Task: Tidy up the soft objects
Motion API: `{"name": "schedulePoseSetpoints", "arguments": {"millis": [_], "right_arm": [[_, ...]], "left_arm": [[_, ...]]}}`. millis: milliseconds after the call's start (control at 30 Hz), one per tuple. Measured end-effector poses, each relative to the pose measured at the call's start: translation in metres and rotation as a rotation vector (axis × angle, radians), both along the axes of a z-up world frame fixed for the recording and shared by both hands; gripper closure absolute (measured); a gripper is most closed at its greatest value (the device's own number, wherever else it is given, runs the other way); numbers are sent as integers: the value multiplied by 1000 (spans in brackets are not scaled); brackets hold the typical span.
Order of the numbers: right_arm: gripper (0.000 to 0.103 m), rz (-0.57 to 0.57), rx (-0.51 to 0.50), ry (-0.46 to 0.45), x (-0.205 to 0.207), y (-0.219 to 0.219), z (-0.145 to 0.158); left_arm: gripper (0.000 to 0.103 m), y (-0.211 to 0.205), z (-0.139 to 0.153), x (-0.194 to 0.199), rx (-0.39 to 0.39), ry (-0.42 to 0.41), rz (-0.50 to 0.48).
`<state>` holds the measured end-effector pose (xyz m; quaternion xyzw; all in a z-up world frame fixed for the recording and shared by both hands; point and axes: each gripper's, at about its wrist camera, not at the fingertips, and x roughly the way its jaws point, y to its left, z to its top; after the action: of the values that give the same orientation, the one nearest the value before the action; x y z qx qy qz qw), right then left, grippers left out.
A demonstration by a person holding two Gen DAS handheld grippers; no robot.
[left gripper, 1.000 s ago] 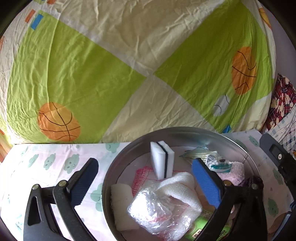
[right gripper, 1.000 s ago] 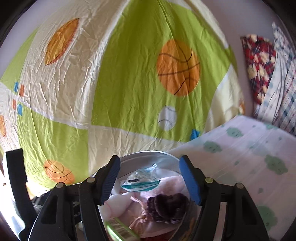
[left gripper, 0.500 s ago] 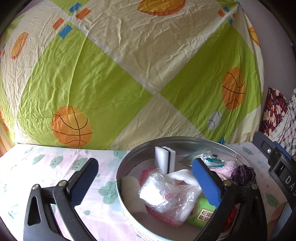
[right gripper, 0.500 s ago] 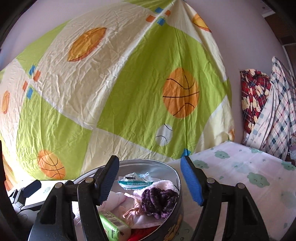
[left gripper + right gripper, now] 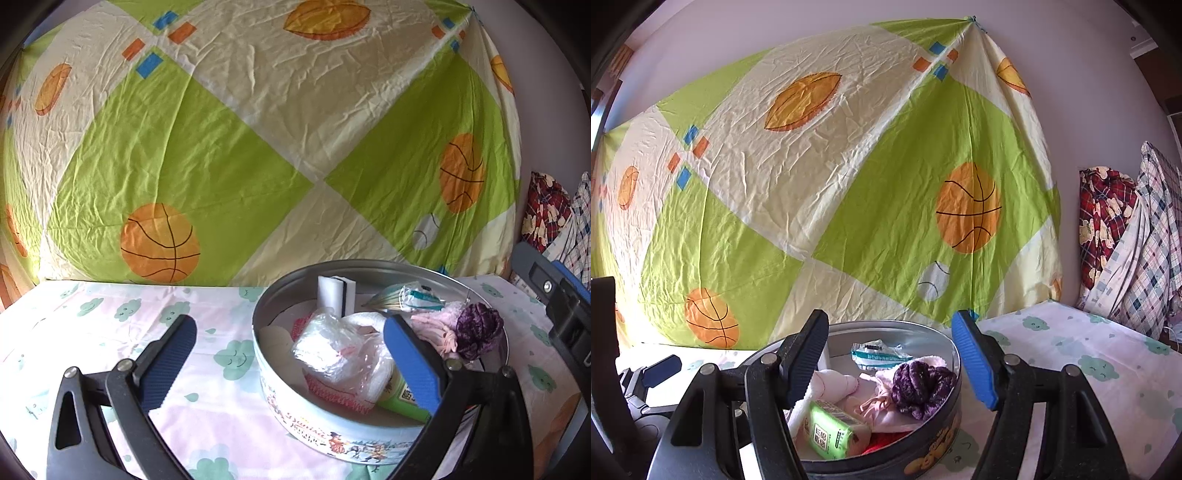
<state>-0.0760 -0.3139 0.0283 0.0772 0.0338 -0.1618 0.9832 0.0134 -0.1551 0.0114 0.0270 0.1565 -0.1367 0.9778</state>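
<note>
The left wrist view shows a round tin [image 5: 332, 439] standing on a bench covered with a cloud-print cloth [image 5: 92, 325]. The left gripper [image 5: 288, 350] is seen with its jaws wide open and nothing pressed between the pads: the left finger [image 5: 166, 362] hangs over the bare cloth, well clear of the tin, while the right finger [image 5: 410, 362] reaches in over the tin's contents. Inside the tin, a crumpled plastic bag [image 5: 332, 350] lies near the middle, a white sponge [image 5: 336, 295] stands upright against the far wall, a green pack [image 5: 402, 398] is partly hidden under the right finger, and a purple scrunchie [image 5: 478, 332] rests on a pink cloth [image 5: 432, 328] at the right side. A small sachet [image 5: 417, 297] lies behind them. Part of the right gripper is seen at the right edge of this view.

In the right wrist view, the right gripper [image 5: 890, 358] is shown with its jaws apart and holding nothing; the tin's [image 5: 886, 458] right wall lies in the gap between the fingers, touched by neither pad. The scrunchie [image 5: 921, 387], the pink cloth [image 5: 879, 410], the green pack [image 5: 831, 432] and the sachet [image 5: 879, 356] are seen in the tin between the fingers. A basketball-print sheet [image 5: 849, 203] hangs behind the bench, and plaid bedding [image 5: 1126, 240] is piled at the right.
</note>
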Motion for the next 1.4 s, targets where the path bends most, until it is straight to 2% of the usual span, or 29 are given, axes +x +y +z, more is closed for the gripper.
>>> {"name": "schedulePoseSetpoints", "arguments": {"millis": [267,367,633,867,1033,1400], "right_arm": [[31,-29,-41,-32,-18,11,2],[25,-35,-55,-52,-26,15,3],[23,-62,-107,-100,-43,28,6],[19,-72,-126,-117,-52,34,7],[12,-83,-150,-130,-56,38,7],[9,-92,-152,-133,-57,38,7]], "left_arm": [[0,5,1,-12,1,-11,-9],[0,6,1,-18,4,-16,-2],[0,11,2,-31,1,-35,9],[0,12,3,-38,-5,-42,9],[0,11,4,-43,3,-49,9],[0,8,4,-45,6,-41,5]]}}
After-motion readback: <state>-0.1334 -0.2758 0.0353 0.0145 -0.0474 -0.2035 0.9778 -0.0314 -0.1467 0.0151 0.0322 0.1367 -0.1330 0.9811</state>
